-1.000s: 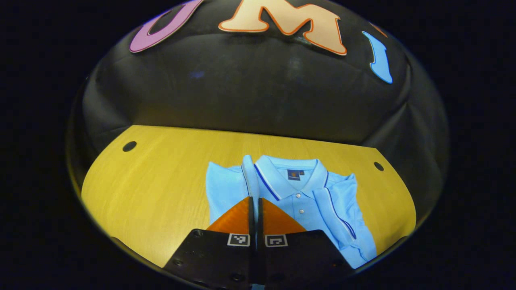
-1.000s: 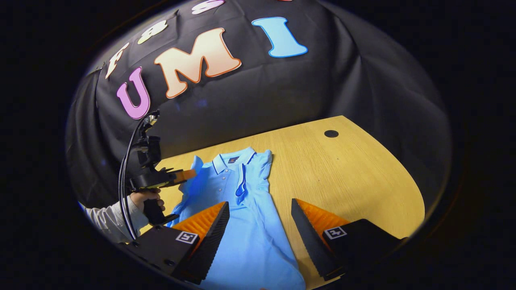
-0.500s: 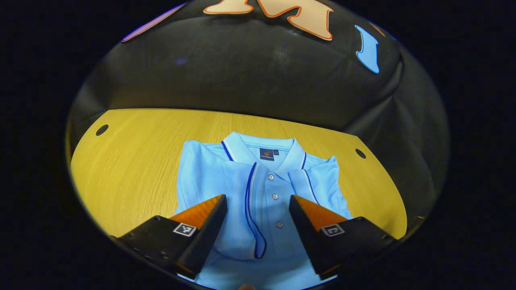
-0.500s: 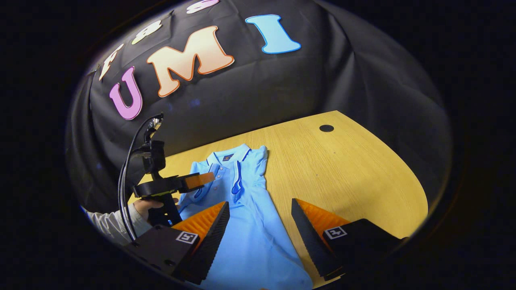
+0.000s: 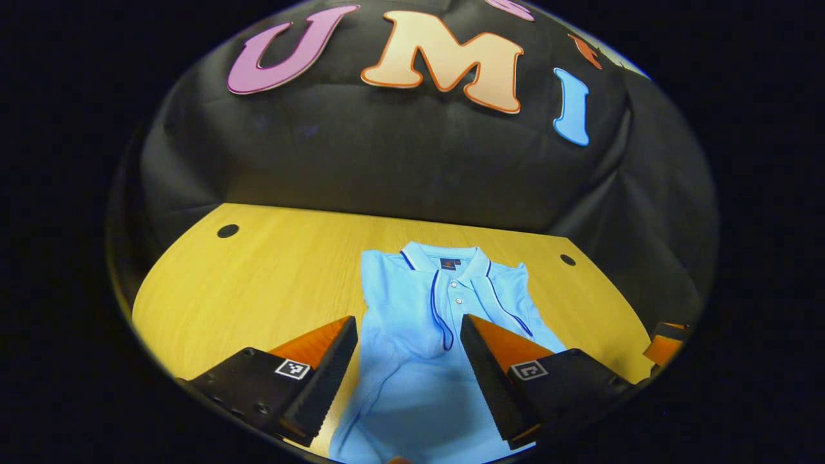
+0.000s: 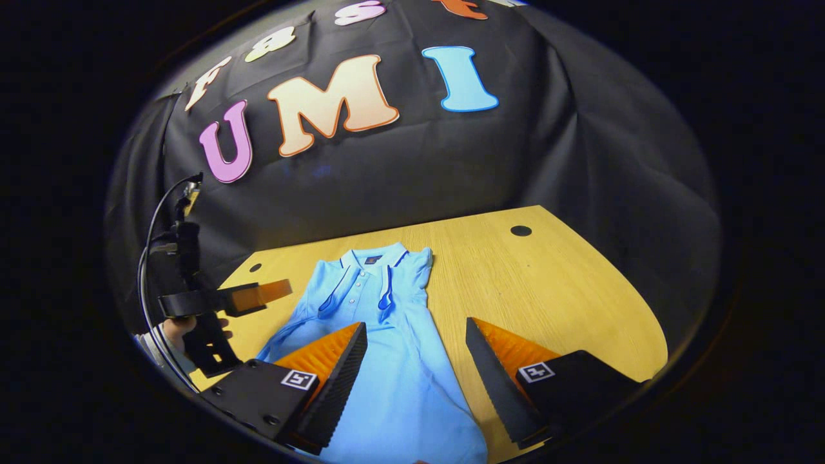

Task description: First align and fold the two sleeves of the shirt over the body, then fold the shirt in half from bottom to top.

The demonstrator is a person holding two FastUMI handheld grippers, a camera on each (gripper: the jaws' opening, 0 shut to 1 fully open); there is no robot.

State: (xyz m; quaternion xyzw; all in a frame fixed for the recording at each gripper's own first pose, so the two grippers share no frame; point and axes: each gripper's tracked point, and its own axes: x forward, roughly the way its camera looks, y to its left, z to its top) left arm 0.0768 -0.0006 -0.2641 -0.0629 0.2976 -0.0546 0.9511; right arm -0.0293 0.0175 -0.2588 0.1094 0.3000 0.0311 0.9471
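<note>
**Two sleeves folded in, bottom-to-top fold still ahead**

Both sleeves lie over the chest of the shirt point(image 5: 438, 322), so by the look of it you are at the second step. The shirt rests flat on the table point(image 5: 258, 283), its long axis running straight away from your fingers: collar at the far end, hem nearest you and passing beneath the fingertips in both views.

Your left gripper point(image 5: 408, 361) hangs above the lower body, fingers spread wide, nothing between them, and apparently not touching the cloth. Your right gripper point(image 6: 416, 367) is spread just as wide and likewise empty, the shirt's right edge running between its fingers.

Neither hand is clearly nearer the hem; both sit over it. The coming move probably asks you to drop each gripper toward its own hem corner, then carry the hem away from you toward the collar.
</note>
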